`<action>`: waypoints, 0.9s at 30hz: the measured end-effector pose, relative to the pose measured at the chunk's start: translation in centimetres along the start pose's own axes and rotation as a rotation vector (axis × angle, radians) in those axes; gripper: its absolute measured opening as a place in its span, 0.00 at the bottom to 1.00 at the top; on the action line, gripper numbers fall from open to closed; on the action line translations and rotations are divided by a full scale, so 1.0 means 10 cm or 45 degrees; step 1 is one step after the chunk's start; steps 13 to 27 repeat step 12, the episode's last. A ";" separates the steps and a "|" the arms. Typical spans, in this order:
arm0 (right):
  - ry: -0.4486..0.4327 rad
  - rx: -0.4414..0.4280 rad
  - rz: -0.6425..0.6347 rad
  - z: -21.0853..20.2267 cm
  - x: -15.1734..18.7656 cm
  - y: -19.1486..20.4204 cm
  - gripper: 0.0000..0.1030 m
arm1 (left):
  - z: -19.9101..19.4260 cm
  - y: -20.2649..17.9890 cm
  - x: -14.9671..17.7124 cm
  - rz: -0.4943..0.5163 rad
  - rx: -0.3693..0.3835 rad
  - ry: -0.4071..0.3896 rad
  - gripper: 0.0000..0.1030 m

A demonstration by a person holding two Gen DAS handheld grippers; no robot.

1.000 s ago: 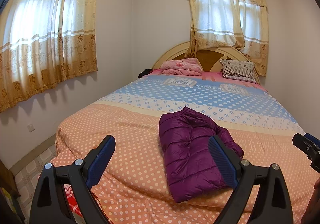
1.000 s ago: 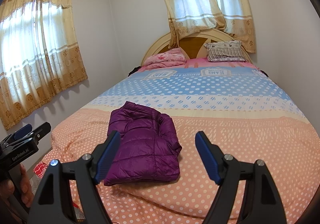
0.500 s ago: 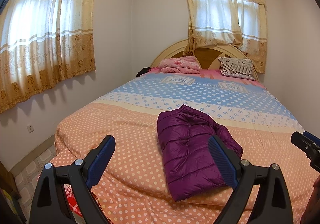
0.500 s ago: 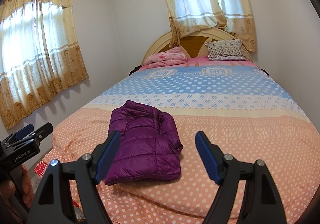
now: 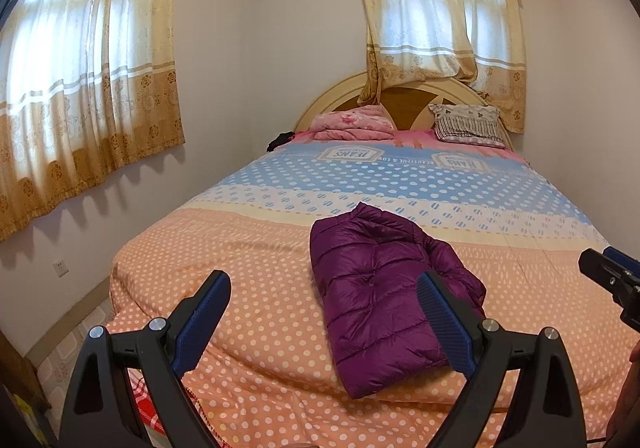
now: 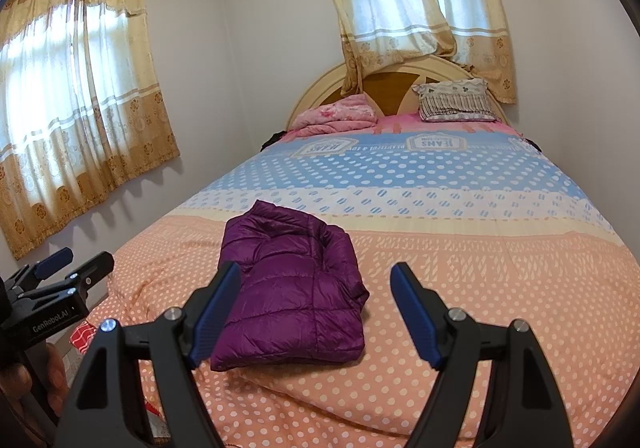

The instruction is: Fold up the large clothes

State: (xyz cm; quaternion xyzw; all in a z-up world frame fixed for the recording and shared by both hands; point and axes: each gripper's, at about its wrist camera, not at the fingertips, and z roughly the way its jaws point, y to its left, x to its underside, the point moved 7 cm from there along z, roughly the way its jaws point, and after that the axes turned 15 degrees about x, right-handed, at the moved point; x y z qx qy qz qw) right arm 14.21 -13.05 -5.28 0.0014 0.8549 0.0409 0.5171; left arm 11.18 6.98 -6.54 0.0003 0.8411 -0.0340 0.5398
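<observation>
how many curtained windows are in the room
2 in view. One window is on the left wall beside the bed; the other window is on the far wall above the headboard. More may lie outside the frames.

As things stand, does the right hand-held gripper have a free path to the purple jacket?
Probably yes: the right hand-held gripper is open, the purple jacket lies folded just ahead on the bed, nothing between them.

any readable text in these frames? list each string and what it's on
"GenRobot.AI": side of the left gripper, seen from the right wrist view.
"JEANS": badge prints on the bedspread, upside down from here.
Line of print between the badges: too small to read.
Purple jacket: no text visible.
</observation>
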 end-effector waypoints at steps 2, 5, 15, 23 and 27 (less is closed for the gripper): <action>0.001 -0.003 -0.004 0.00 0.00 0.01 0.78 | -0.01 0.01 0.00 -0.003 -0.002 0.004 0.92; 0.000 -0.002 -0.003 0.00 0.00 0.03 0.78 | 0.00 0.02 0.00 -0.011 -0.003 0.012 0.92; 0.001 -0.002 -0.005 0.00 0.00 0.03 0.78 | 0.01 -0.01 -0.01 0.001 0.001 0.003 0.92; 0.001 -0.002 -0.005 0.00 0.00 0.03 0.78 | 0.01 -0.01 -0.01 0.001 0.001 0.003 0.92; 0.001 -0.002 -0.005 0.00 0.00 0.03 0.78 | 0.01 -0.01 -0.01 0.001 0.001 0.003 0.92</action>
